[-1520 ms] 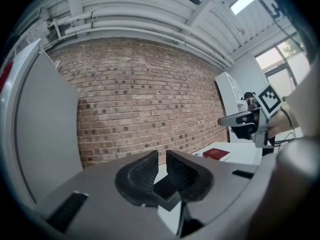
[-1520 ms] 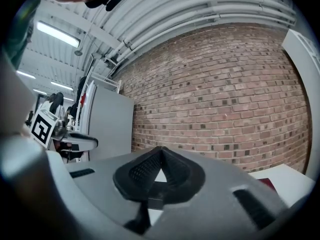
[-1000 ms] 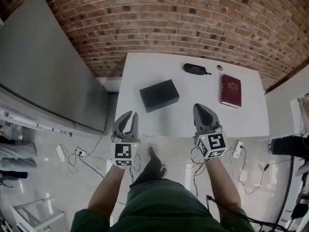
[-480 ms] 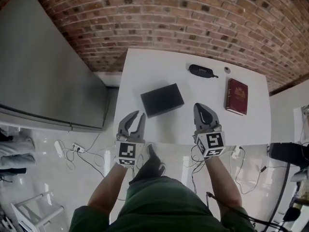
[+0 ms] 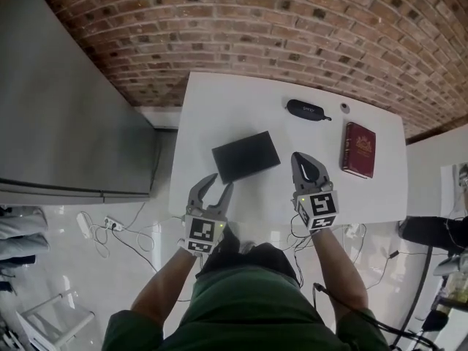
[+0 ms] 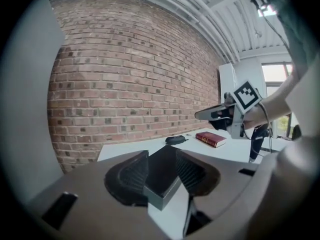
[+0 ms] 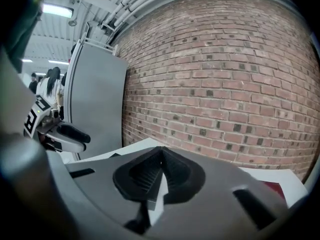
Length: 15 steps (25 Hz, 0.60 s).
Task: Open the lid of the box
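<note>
- While the closed black box (image 5: 246,156) sits near the table's (image 5: 219,108) front edge, the left hand-held gripper (image 5: 219,184) is opening its empty jaws toward it, likely for the lid.
- The right hand-held gripper (image 5: 300,162) hovers beside the box, jaws pressed together, empty.

Red brick wall (image 5: 292,28) along the back, with a white table (image 5: 219,108) right by it and a tall grey cabinet (image 5: 58,108) just to the table's left. The floor (image 5: 66,276) is pale and glossy, with cables (image 5: 121,232) strewn about near the table. There's a strip light (image 7: 54,10) up on the ceiling and a bright window (image 6: 274,75) off to one side.
</note>
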Each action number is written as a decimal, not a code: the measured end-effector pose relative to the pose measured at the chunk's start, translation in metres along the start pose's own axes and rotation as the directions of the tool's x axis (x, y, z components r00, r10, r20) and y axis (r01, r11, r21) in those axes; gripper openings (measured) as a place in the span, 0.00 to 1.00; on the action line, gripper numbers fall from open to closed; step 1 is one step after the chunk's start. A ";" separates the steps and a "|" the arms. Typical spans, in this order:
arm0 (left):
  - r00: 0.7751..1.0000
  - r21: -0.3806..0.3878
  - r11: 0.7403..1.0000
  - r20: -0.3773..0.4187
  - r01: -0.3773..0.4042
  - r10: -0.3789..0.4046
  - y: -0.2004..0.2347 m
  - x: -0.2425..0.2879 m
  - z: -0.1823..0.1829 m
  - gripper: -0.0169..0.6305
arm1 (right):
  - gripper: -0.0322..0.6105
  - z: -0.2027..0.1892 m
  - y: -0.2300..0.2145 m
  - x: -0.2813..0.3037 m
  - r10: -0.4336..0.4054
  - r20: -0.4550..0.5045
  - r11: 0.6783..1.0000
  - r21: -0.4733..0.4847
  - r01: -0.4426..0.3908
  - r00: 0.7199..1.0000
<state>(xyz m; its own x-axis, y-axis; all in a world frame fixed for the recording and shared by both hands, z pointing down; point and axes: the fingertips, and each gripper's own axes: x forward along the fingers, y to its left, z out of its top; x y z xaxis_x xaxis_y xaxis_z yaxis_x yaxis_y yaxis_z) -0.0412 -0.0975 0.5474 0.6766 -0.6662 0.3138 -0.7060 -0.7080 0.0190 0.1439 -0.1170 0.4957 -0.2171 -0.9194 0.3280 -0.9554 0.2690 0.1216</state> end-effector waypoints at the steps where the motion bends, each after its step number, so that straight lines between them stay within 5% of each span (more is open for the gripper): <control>1: 1.000 -0.005 1.000 -0.010 0.001 -0.001 -0.001 0.002 -0.004 0.29 | 0.05 -0.003 -0.001 0.003 0.005 -0.008 1.000 0.000 -0.005 1.000; 15: 0.984 -0.068 0.992 -0.150 -0.107 0.096 0.008 0.021 -0.053 0.38 | 0.13 -0.040 -0.009 0.034 0.185 -0.068 0.982 -0.035 -0.187 0.980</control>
<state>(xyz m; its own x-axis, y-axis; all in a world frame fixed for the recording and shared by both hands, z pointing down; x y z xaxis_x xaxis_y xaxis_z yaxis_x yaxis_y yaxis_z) -0.0437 -0.1053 0.6042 0.5663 -0.6884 0.4532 -0.7872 -0.6146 0.0501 0.1531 -0.1393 0.5435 -0.3755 -0.8321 0.4081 -0.8902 0.4464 0.0911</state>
